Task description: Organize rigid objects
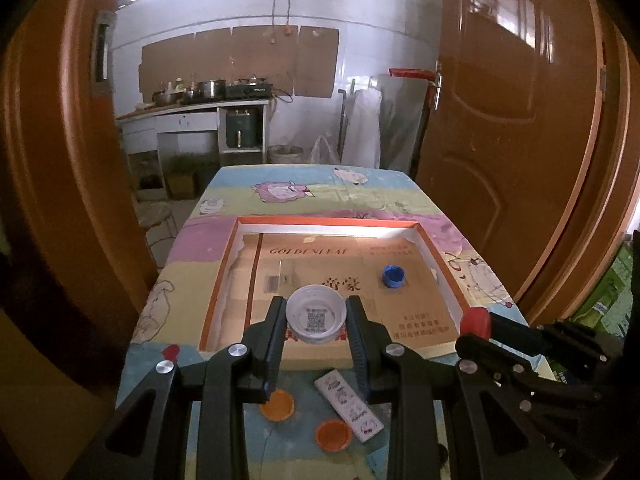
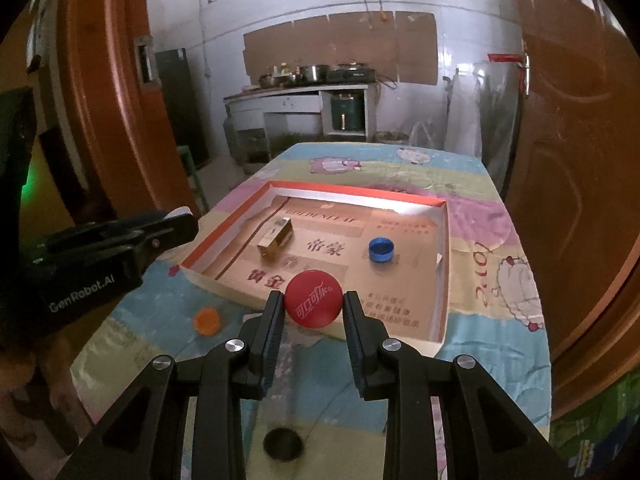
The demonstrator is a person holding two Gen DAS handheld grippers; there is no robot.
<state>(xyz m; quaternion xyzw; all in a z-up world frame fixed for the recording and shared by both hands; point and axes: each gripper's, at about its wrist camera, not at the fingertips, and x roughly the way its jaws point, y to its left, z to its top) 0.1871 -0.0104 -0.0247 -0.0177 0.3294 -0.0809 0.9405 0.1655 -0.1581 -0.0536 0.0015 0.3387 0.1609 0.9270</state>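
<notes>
My left gripper (image 1: 316,320) is shut on a white bottle cap (image 1: 316,318), held over the near part of a shallow orange-rimmed cardboard box (image 1: 328,222). My right gripper (image 2: 313,304) is shut on a red bottle cap (image 2: 313,298), held above the box's near edge (image 2: 224,284); it also shows in the left wrist view (image 1: 476,322). A blue cap (image 1: 393,276) (image 2: 381,249) lies in the box at the right. A small gold box (image 2: 275,238) lies in the box at the left. Two orange caps (image 1: 277,406) (image 1: 333,434) and a white flat packet (image 1: 349,406) lie on the table below my left gripper.
The table carries a pastel cartoon cloth (image 2: 508,280). One orange cap (image 2: 207,321) shows left of the box in the right wrist view, and a dark cap (image 2: 282,444) lies under my right gripper. Orange doors (image 1: 512,128) stand on both sides; a kitchen counter (image 1: 192,110) is behind.
</notes>
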